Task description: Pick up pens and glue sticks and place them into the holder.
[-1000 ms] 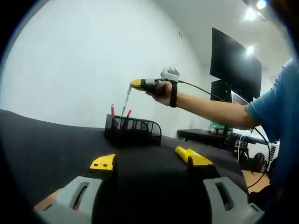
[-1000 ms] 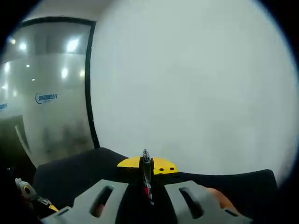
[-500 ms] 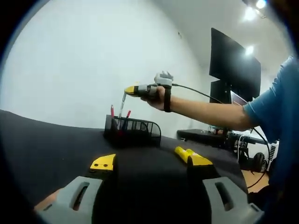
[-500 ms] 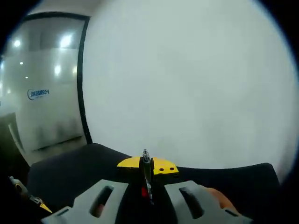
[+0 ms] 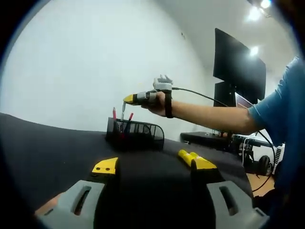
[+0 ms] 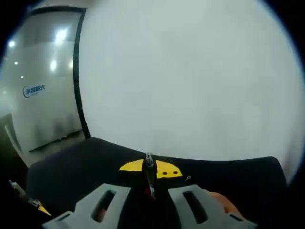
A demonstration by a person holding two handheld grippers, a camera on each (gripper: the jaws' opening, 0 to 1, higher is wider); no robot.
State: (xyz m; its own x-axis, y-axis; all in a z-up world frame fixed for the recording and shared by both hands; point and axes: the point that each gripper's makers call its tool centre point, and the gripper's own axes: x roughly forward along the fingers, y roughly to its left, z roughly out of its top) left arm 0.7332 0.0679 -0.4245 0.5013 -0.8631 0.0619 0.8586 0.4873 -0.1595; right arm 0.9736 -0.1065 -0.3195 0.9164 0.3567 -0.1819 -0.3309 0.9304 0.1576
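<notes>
A black mesh holder [image 5: 136, 134] stands on the black table [image 5: 52, 148], with two red pens [image 5: 114, 113] upright in it. A hand carries my right gripper [image 5: 127, 98] just above the holder's left part. It is shut on a thin pen [image 5: 123, 110] that hangs down to the holder's rim. In the right gripper view the yellow-tipped jaws are closed, and my right gripper [image 6: 149, 168] pinches the dark pen [image 6: 149, 162] between them. My left gripper [image 5: 151, 163] rests low over the near table, open and holding nothing.
A person's forearm [image 5: 209, 114] and blue sleeve [image 5: 281, 124] reach in from the right. A black monitor [image 5: 238, 67] hangs at the back right, with a desk of cables [image 5: 224, 138] below it. A white wall [image 6: 190, 81] stands behind the table, with a glass partition [image 6: 43, 95] beside it.
The hand has brought my right gripper and its pen leftward and down, from above the holder to its rim. My left gripper has stayed still.
</notes>
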